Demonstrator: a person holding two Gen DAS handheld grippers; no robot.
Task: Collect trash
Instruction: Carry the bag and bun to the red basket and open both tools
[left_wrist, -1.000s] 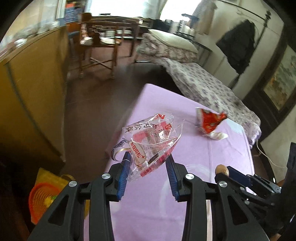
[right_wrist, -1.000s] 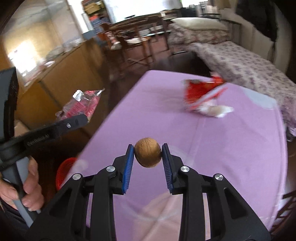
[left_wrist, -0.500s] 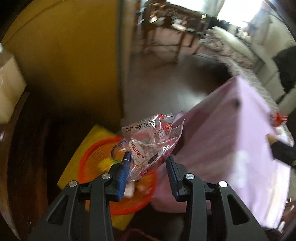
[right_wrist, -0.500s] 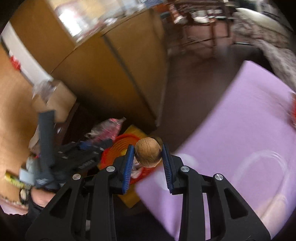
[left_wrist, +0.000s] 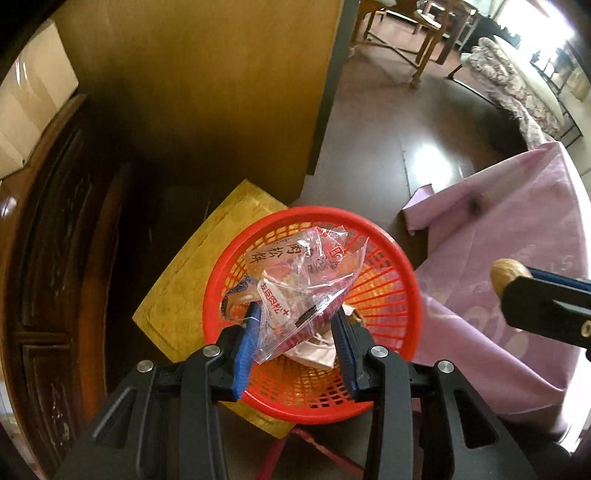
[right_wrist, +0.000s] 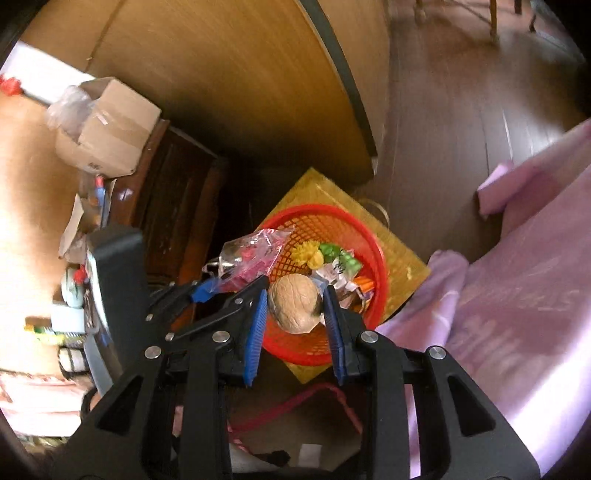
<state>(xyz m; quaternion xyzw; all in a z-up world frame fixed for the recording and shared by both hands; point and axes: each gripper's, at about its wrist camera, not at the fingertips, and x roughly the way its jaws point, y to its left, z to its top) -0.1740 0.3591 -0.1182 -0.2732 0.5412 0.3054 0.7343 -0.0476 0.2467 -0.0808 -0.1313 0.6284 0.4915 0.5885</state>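
My left gripper (left_wrist: 295, 328) is shut on a clear plastic wrapper (left_wrist: 299, 280) with red print and holds it right above a red mesh basket (left_wrist: 402, 280). My right gripper (right_wrist: 295, 314) is shut on a walnut (right_wrist: 293, 304) and holds it over the same red basket (right_wrist: 376, 258). The basket holds several scraps, among them yellow and green pieces (right_wrist: 325, 254). The wrapper (right_wrist: 255, 254) and left gripper also show in the right wrist view. The walnut (left_wrist: 508, 273) shows at the right of the left wrist view.
The basket stands on a yellow board (left_wrist: 184, 295) on the dark floor. A table with a purple cloth (left_wrist: 517, 236) is to the right. A wooden cabinet (left_wrist: 221, 74) and a dark dresser (right_wrist: 173, 206) with a cardboard box (right_wrist: 110, 129) stand behind.
Both grippers have swung away from the purple table and down over the red basket, each with its load still held. The basket now lies directly under both.
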